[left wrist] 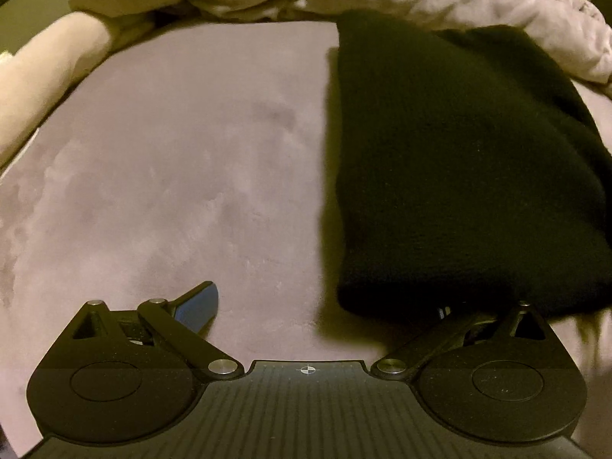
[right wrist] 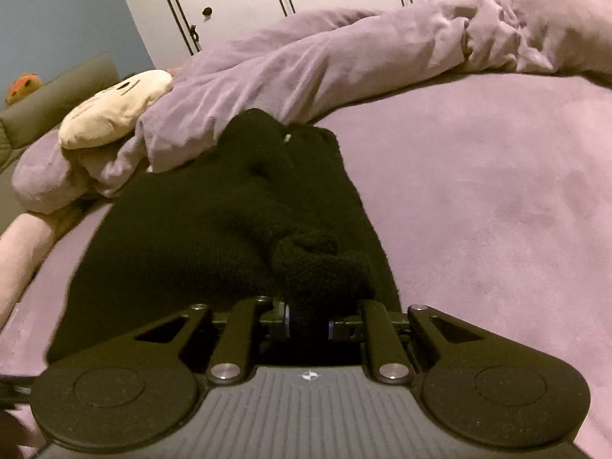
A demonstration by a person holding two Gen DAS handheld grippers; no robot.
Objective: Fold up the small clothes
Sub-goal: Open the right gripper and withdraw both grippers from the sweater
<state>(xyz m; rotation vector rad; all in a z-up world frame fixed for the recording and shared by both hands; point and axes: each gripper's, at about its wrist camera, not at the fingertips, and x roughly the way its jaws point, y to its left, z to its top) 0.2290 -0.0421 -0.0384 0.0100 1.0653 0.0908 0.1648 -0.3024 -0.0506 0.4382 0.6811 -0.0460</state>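
A: Where's the black knit garment (right wrist: 214, 229)?

B: On the lilac bedsheet (right wrist: 497, 210), running lengthwise away from the right gripper (right wrist: 308, 319), its far end against the rumpled lilac duvet (right wrist: 325, 61). That gripper's jaws are clenched on a bunched fold at the near hem.

A: And the left gripper (left wrist: 325, 306)?

B: Spread wide. One blue-padded finger (left wrist: 199, 302) rests over bare sheet; the other finger is hidden under the garment's near corner (left wrist: 440, 172), which lies to the right in that view.

A: Any writing?

B: None readable. A tiny pale tag near the far end, too small. A cream plush toy (right wrist: 114, 111) lies beside the duvet.
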